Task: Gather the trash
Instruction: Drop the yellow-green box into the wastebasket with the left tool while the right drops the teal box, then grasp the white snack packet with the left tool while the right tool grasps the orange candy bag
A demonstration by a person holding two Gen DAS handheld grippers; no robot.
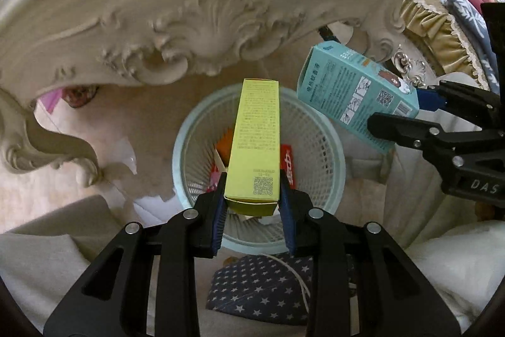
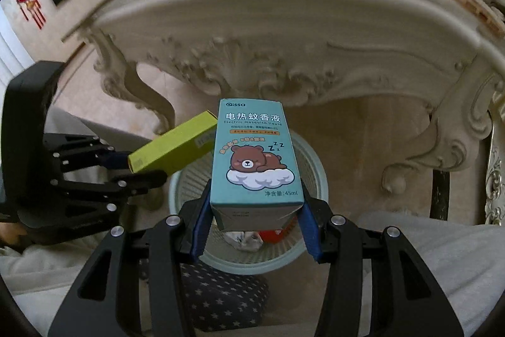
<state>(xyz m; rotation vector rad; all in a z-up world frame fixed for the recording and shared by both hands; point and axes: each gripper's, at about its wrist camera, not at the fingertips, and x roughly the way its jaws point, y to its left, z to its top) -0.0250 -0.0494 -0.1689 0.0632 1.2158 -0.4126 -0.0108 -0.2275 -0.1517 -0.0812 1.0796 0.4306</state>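
Note:
My left gripper is shut on the near end of a long yellow-green carton, which hangs above the pale blue mesh wastebasket. To its right, my right gripper is shut on a teal carton over the basket's right rim. In the right wrist view the teal carton, printed with a sleeping bear, sits between the pads of my right gripper above the wastebasket. My left gripper enters there from the left with the yellow-green carton. Wrappers lie inside the basket.
A carved cream table arches over the floor behind the basket, one curled leg at the left. A dark star-patterned slipper lies just in front of the basket. Light trouser legs flank it. A sofa with cushions is at the right.

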